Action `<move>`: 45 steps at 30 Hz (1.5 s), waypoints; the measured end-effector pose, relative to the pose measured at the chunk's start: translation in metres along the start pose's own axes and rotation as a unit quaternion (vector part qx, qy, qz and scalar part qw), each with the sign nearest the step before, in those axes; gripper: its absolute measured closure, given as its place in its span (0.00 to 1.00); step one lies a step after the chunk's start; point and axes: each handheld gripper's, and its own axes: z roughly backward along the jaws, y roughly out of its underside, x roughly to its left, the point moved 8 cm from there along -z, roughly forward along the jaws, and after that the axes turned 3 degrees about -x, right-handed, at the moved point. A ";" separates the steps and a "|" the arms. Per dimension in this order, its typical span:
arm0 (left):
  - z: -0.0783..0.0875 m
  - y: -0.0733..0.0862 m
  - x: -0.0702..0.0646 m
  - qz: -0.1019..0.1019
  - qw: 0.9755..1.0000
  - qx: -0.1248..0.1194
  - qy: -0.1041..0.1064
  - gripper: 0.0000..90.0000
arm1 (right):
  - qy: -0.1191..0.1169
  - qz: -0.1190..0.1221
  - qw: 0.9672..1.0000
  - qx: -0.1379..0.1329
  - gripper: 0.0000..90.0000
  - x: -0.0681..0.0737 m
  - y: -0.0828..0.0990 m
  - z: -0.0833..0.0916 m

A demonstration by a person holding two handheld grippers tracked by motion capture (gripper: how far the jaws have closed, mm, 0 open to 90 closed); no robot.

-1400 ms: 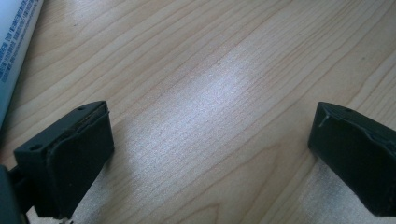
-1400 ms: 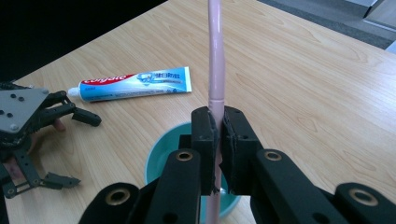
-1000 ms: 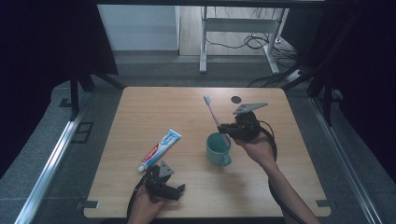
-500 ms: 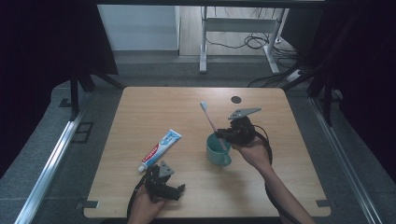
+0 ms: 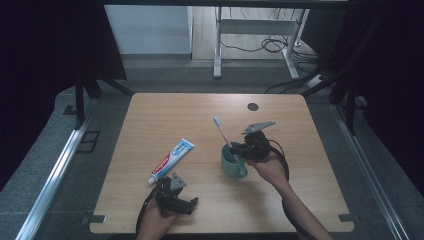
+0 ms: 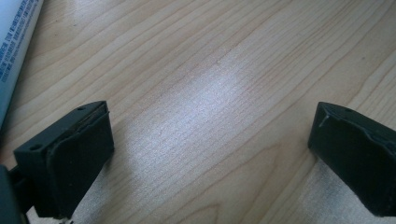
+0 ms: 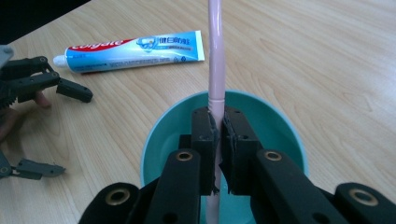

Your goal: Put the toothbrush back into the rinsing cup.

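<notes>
Toothbrush (image 7: 215,70) lowered into cup (image 7: 168,126); jaws clamped.

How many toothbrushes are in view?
1: the pink toothbrush is clamped in the right gripper, its lower end inside the teal cup.

Dim high view, dark surround from 9 to 3 o'clock, soft overhead light on the table (image 5: 165,112), pale glare patch on the wood at centre in the left gripper view, near jaws softly blurred, edges slightly bowed
</notes>
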 end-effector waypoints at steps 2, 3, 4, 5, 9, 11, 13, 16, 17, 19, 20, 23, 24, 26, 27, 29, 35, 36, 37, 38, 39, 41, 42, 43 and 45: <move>0.000 0.000 0.000 0.000 1.000 0.000 0.000 0.00 | 0.000 -0.002 1.000 0.004 0.93 0.000 0.003 -0.002; 0.000 0.000 0.000 0.000 1.000 0.000 0.000 0.00 | -0.001 0.000 1.000 0.006 0.93 0.000 0.004 -0.003; 0.000 0.000 0.000 0.000 1.000 0.000 0.000 0.00 | 0.000 -0.001 1.000 0.009 0.93 0.000 0.005 -0.004; 0.000 0.000 0.000 0.000 1.000 0.000 0.000 0.00 | -0.001 -0.002 1.000 0.012 0.93 -0.001 0.007 -0.005; 0.000 0.000 0.000 0.000 1.000 0.000 0.000 0.00 | 0.002 -0.003 1.000 0.023 0.92 -0.002 0.012 -0.008; 0.000 0.000 0.000 0.000 1.000 0.000 0.000 0.00 | 0.002 -0.004 1.000 0.028 0.92 -0.003 0.015 -0.010; 0.000 0.000 0.000 0.000 1.000 0.000 0.000 0.00 | 0.002 -0.006 0.999 0.034 0.92 -0.004 0.018 -0.011; 0.000 0.000 0.000 0.000 1.000 0.000 0.000 0.00 | 0.001 -0.010 0.999 0.037 0.92 -0.004 0.020 -0.012; 0.000 0.000 0.000 0.000 1.000 0.000 0.000 0.00 | 0.001 -0.009 0.999 0.038 0.92 -0.005 0.021 -0.012; 0.000 0.000 0.000 0.000 1.000 0.000 0.000 0.00 | 0.001 -0.010 0.999 0.041 0.92 -0.005 0.022 -0.013; 0.000 0.000 0.000 0.000 1.000 0.000 0.000 0.00 | 0.000 -0.011 0.999 0.042 0.92 -0.006 0.023 -0.013; 0.000 0.000 0.000 -0.001 1.000 0.001 0.000 0.00 | 0.001 -0.013 0.999 0.047 0.91 -0.007 0.024 -0.014; 0.000 0.000 0.000 -0.001 1.000 0.001 0.000 0.00 | 0.001 -0.014 0.999 0.050 0.91 -0.007 0.025 -0.014; 0.000 0.000 0.000 -0.001 1.000 0.001 0.000 0.00 | 0.001 -0.014 0.998 0.055 0.91 -0.007 0.027 -0.015; 0.000 0.000 0.000 -0.001 1.000 0.001 0.000 0.00 | 0.001 -0.014 0.998 0.057 0.91 -0.008 0.027 -0.016; 0.000 0.000 0.000 0.000 1.000 0.001 0.000 0.00 | 0.001 -0.011 0.998 0.058 0.91 -0.008 0.028 -0.017; 0.000 0.000 0.000 -0.001 1.000 0.001 0.000 0.00 | -0.004 -0.009 0.998 0.064 0.88 -0.007 0.028 -0.018; 0.000 0.000 0.000 -0.001 1.000 0.001 0.000 0.00 | -0.003 -0.008 0.998 0.065 0.87 -0.006 0.028 -0.018; 0.000 0.000 0.000 -0.001 1.000 0.001 0.000 0.00 | -0.003 -0.007 0.998 0.066 0.87 -0.006 0.028 -0.018; 0.000 0.000 0.000 0.000 1.000 0.001 0.000 0.00 | -0.002 -0.006 0.998 0.066 0.87 -0.006 0.028 -0.019; 0.000 0.000 0.000 -0.001 1.000 0.001 0.000 0.00 | -0.002 -0.006 0.998 0.067 0.87 -0.006 0.028 -0.019; 0.000 0.000 0.000 -0.001 1.000 0.001 0.000 0.00 | -0.002 -0.006 0.998 0.068 0.86 -0.006 0.028 -0.019; 0.000 0.000 0.000 -0.001 1.000 0.001 0.000 0.00 | -0.001 -0.006 0.998 0.068 0.85 -0.005 0.028 -0.019; 0.000 0.000 0.000 -0.001 1.000 0.001 0.000 0.00 | -0.001 -0.005 0.998 0.068 0.85 -0.005 0.028 -0.019; 0.000 0.000 0.000 -0.001 1.000 0.001 0.000 0.00 | -0.001 -0.005 0.998 0.067 0.84 -0.005 0.027 -0.019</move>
